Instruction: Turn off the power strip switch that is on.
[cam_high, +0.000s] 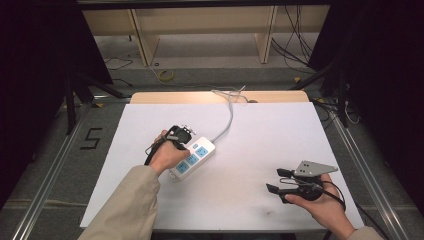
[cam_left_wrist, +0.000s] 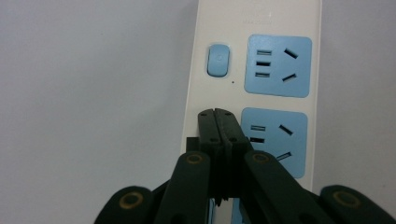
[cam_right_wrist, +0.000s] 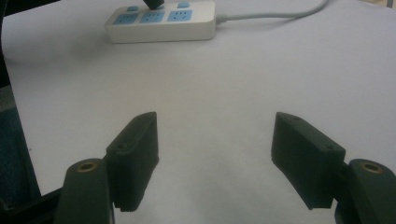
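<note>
A white power strip (cam_high: 195, 156) with blue sockets lies left of centre on the white table sheet (cam_high: 260, 135), its cable (cam_high: 227, 120) running off to the back. My left gripper (cam_high: 181, 137) is shut, jaws pressed together, with its tips (cam_left_wrist: 216, 112) on the strip (cam_left_wrist: 201, 70) beside the middle socket (cam_left_wrist: 275, 135). A blue switch (cam_left_wrist: 218, 59) sits just beyond the tips. Whether another switch lies under the jaws is hidden. My right gripper (cam_high: 275, 180) rests near the front right, open and holding nothing (cam_right_wrist: 215, 135), pointing toward the strip (cam_right_wrist: 161, 25).
The table's wooden edge (cam_high: 270, 96) shows behind the sheet. Metal rails (cam_high: 50, 165) run along both sides of the table. Loose cables (cam_high: 295, 45) lie on the floor beyond, in front of wooden shelving (cam_high: 200, 20).
</note>
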